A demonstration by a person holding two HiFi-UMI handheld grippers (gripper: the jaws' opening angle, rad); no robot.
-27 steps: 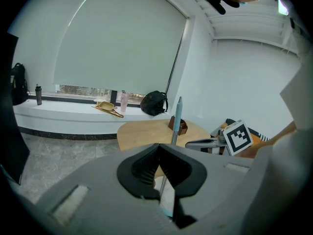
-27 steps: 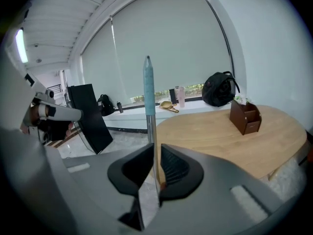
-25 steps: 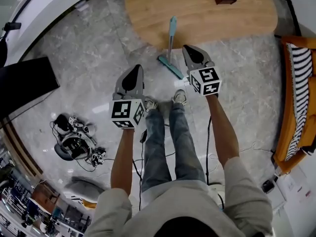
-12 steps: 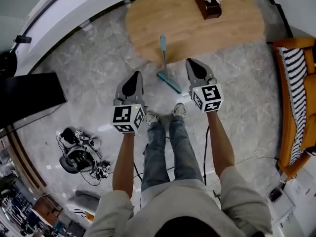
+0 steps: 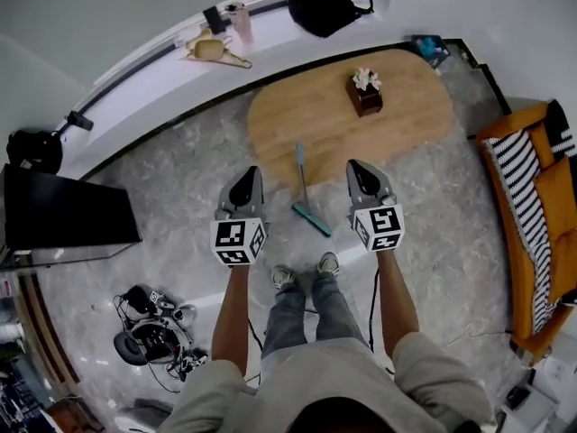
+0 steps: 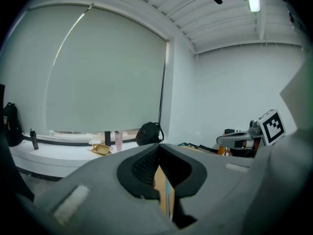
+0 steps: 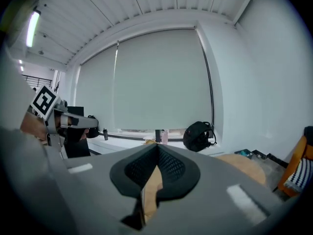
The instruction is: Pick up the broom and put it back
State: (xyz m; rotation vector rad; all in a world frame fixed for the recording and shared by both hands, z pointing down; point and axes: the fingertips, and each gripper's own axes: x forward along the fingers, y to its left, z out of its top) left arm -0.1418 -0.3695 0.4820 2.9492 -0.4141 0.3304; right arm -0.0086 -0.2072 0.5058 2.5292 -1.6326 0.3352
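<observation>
Broom [image 5: 306, 197], only one, is lying on the floor between the two tongs, a little ahead of their tips. Its teal handle is reaching the edge of the one wooden table [image 5: 397, 124], which is carrying one flower box [image 5: 365, 95]. Left tongs [image 5: 247, 180] and right tongs [image 5: 358, 170] are both holding nothing, tips pressed together. Compared with one second ago, both tongs are standing higher, the broom is keeping its place, and one black bag [image 5: 329, 3] is now showing.

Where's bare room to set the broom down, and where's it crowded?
Free: the table left of the flower box; the floor between the broom and the black screen; the floor between table and sofa. Crowded: the cable heap near the screen.
</observation>
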